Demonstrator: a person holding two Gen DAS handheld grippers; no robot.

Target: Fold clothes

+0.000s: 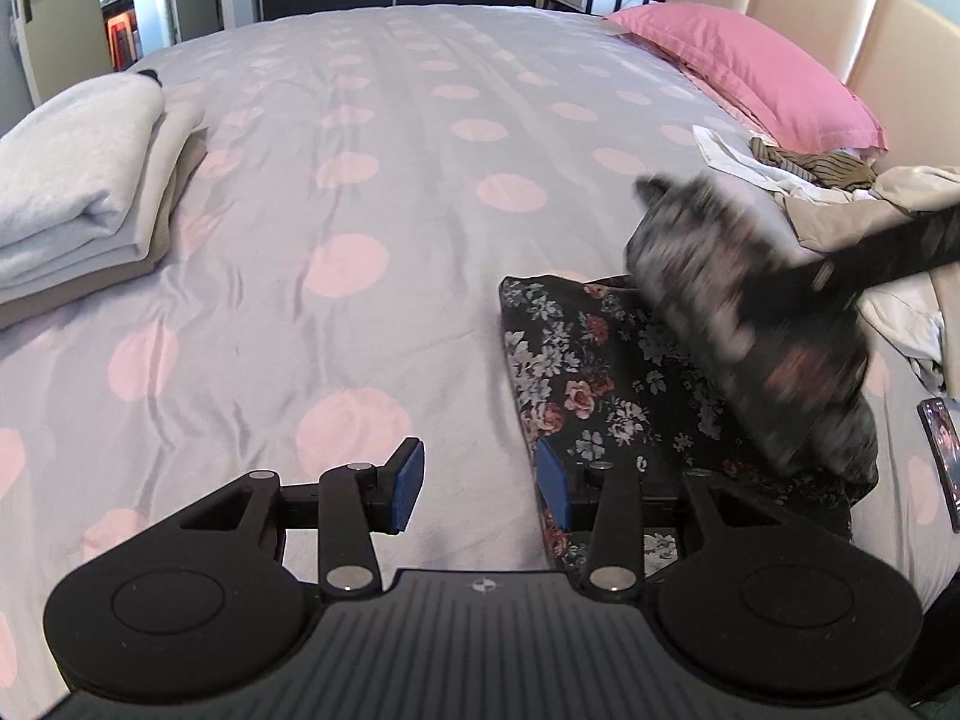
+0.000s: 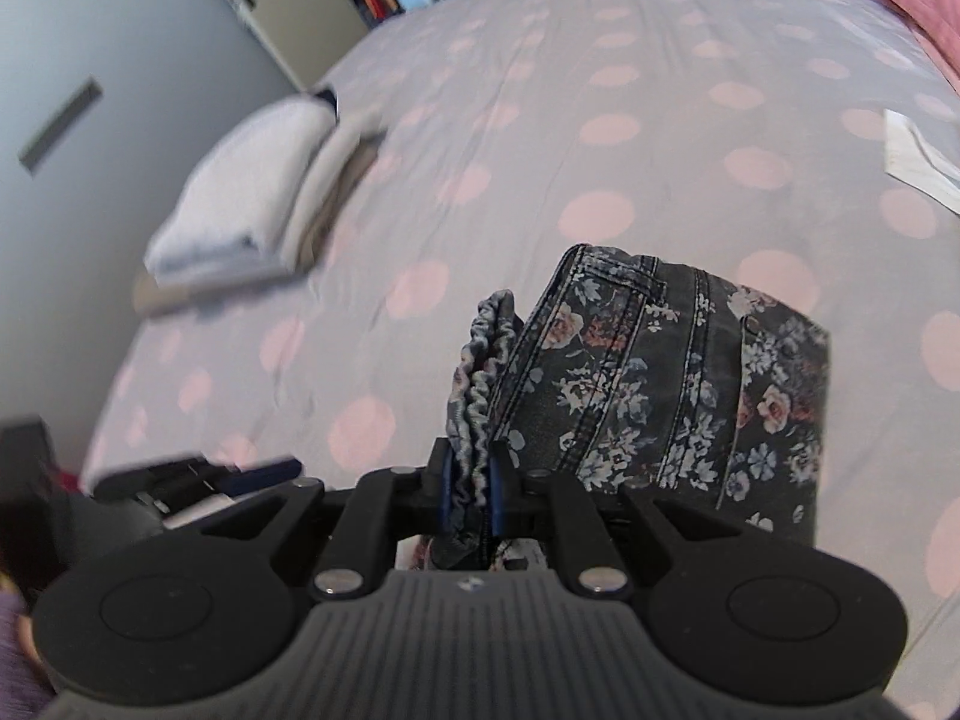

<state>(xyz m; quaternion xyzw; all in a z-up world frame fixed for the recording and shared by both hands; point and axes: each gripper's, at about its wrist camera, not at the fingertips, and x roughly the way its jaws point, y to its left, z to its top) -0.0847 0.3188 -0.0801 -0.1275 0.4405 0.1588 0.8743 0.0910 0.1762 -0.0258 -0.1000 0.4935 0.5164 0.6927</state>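
Observation:
A dark floral denim garment (image 1: 600, 378) lies on the bed at the near right. My right gripper (image 2: 470, 486) is shut on its gathered elastic waistband (image 2: 480, 372) and holds the folded floral denim (image 2: 672, 384) up above the bedspread. In the left wrist view the lifted part (image 1: 738, 324) is blurred by motion, with the right gripper's arm (image 1: 888, 252) behind it. My left gripper (image 1: 480, 489) is open and empty, low over the bedspread at the garment's left edge; its right pad (image 1: 552, 492) is next to the fabric.
A stack of folded pale clothes (image 1: 84, 192) lies at the bed's left side, also in the right wrist view (image 2: 252, 198). Unfolded clothes (image 1: 840, 192) are heaped at the right below a pink pillow (image 1: 750, 66). A phone-like object (image 1: 942, 456) lies at the right edge. The polka-dot bedspread (image 1: 372, 210) spans the middle.

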